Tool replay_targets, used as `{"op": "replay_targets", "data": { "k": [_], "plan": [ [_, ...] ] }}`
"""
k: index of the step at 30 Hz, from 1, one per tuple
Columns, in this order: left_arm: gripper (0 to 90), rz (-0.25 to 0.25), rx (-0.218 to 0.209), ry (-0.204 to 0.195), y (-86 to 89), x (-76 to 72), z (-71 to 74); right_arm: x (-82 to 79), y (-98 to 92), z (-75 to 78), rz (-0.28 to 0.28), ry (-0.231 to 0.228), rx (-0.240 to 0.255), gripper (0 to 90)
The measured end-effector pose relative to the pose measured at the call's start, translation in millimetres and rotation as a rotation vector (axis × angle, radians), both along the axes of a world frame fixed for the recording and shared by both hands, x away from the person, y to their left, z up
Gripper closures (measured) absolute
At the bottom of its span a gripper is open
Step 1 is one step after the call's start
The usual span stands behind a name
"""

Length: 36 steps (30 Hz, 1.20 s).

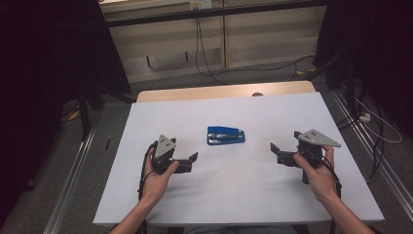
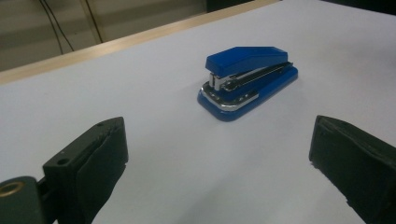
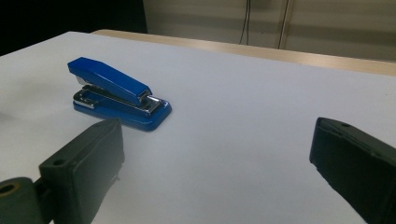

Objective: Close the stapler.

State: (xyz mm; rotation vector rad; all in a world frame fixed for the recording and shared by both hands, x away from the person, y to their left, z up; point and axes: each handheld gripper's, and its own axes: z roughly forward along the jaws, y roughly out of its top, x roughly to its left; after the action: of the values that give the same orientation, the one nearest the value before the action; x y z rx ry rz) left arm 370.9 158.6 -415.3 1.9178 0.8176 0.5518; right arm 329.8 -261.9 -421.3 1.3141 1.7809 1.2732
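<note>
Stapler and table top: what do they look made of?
Stapler: glossy blue shell, probably plastic or painted metal, with a shiny chrome-looking metal staple track showing bright glints. Table top: matte white surface, likely a laminate or sheet, over a light wood-look board visible at the far edge.

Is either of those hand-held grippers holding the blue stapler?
No, the glossy blue stapler with metal parts lies alone on the white table, apart from both hand-held grippers.

I'm working in what looks like a lab or recording booth: black curtains [image 1: 44,73] hang on both sides, metal rails [image 1: 73,165] run along the grey floor beside the white-covered table [image 1: 272,195], and loose cables [image 1: 204,53] trail down the plain beige wall panels [image 1: 263,39] (no furniture of a home or shop).
</note>
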Motion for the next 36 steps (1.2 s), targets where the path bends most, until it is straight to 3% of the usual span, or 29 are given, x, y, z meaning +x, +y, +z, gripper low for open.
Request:
{"op": "replay_targets", "data": {
  "k": [13,20,28,32,36],
  "plan": [
    [4.2,0.035,-0.033,0.004,20.3,-15.4,5.4,-25.2,-7.7,-1.0,-0.013,0.004,-0.003,2.8],
    [4.2,0.066,0.016,-0.006,34.3,-29.8,3.6,-34.9,-10.3,-1.5,-0.013,0.006,-0.021,2.6],
    [4.1,0.057,-0.009,0.0,44.7,-47.7,2.4,-45.9,-9.1,-6.7,-0.034,-0.006,-0.042,2.2],
    [4.1,0.038,-0.019,0.012,48.1,-52.2,2.9,-48.9,-8.7,-8.3,-0.032,-0.019,-0.047,2.1],
    [4.0,0.056,-0.021,0.014,51.0,-51.9,1.7,-51.9,-9.0,-9.3,-0.041,-0.029,-0.041,2.0]
  ]
}}
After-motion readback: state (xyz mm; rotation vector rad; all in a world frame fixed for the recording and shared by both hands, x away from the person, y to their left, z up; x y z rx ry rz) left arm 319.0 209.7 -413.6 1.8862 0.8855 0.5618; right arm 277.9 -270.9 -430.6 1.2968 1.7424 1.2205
